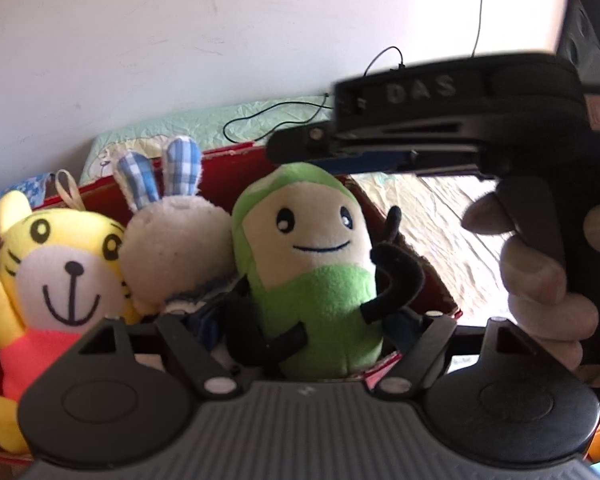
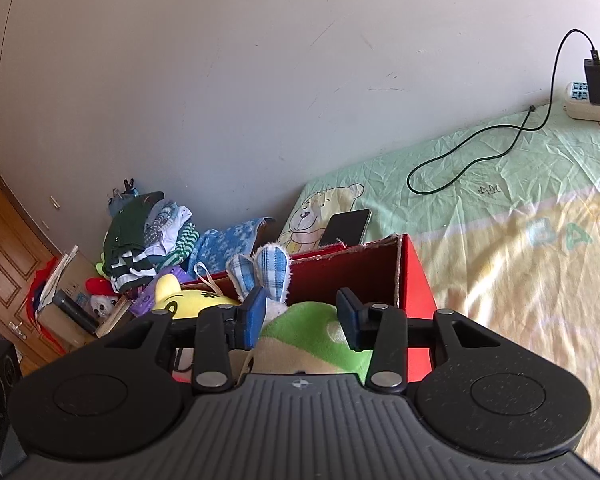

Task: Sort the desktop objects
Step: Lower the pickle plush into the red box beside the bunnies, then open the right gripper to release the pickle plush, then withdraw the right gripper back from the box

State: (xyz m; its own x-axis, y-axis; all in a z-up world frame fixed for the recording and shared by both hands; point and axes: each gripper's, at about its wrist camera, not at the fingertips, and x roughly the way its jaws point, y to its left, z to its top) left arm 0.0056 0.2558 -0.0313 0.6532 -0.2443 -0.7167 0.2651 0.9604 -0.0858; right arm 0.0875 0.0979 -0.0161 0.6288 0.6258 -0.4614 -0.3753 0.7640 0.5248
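A red box (image 1: 416, 256) on the bed holds three plush toys: a yellow tiger (image 1: 56, 276), a white rabbit with blue checked ears (image 1: 172, 248), and a green bean figure (image 1: 312, 268). My left gripper (image 1: 300, 320) is open, its jaws standing either side of the green figure's lower body. My right gripper (image 2: 300, 316) is open just above the green figure's head (image 2: 312, 332), with the blue pads (image 2: 254, 314) on either side. It also shows in the left wrist view (image 1: 296, 148), held by a hand. The rabbit's ears (image 2: 268, 268) and the tiger (image 2: 188, 300) also show in the right wrist view.
The red box's far wall (image 2: 340, 272) stands beyond the toys. A phone (image 2: 346, 226), a black cable (image 2: 480, 156) and a power strip (image 2: 592, 100) lie on the green and yellow bedsheet (image 2: 520, 248). Folded clothes (image 2: 148, 232) and clutter sit at the left.
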